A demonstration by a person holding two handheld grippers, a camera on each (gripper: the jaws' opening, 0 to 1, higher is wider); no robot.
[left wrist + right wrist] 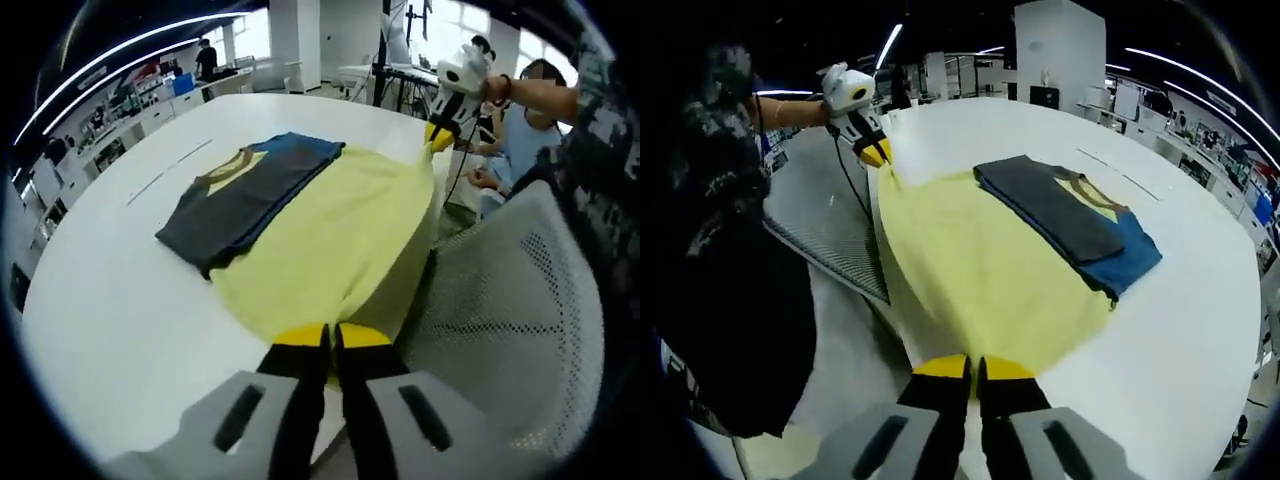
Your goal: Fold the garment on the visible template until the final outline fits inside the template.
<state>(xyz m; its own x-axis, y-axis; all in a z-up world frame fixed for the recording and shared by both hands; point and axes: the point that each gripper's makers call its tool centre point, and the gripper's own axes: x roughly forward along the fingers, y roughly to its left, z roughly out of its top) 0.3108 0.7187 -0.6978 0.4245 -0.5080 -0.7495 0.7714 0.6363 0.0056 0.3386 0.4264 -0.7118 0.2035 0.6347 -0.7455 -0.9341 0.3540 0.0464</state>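
1. Yellow sheet (330, 240) lies spread on the white round table (110, 300); it hangs a little over the table edge on the person's side. Also seen in the right gripper view (980, 280).
2. Folded garment (245, 195) lies on the yellow sheet's far side, partly overhanging onto bare table. Dark grey panel on top, blue layer under it, tan collar showing at one end.
3. Right gripper view: same garment (1065, 220), grey over blue, blue edge sticking out toward the table centre.
4. Left gripper (330, 340): yellow-tipped jaws pressed together at the near edge of the yellow sheet. Seems to pinch the sheet's edge, though cloth between the tips is hard to see.
5. Left gripper also seen in the right gripper view (878, 153), tips down at the sheet's far corner by the table rim, held by a person's arm.
6. Right gripper (973, 368): jaws closed together at the sheet's near edge; contact with the cloth looks likely, not certain.
7. Right gripper in the left gripper view (438, 135), yellow tips at the sheet's far corner.
8. Mesh chair back (510, 300) sits just beside the table edge.
9. Background: desks and people, well apart from the table.
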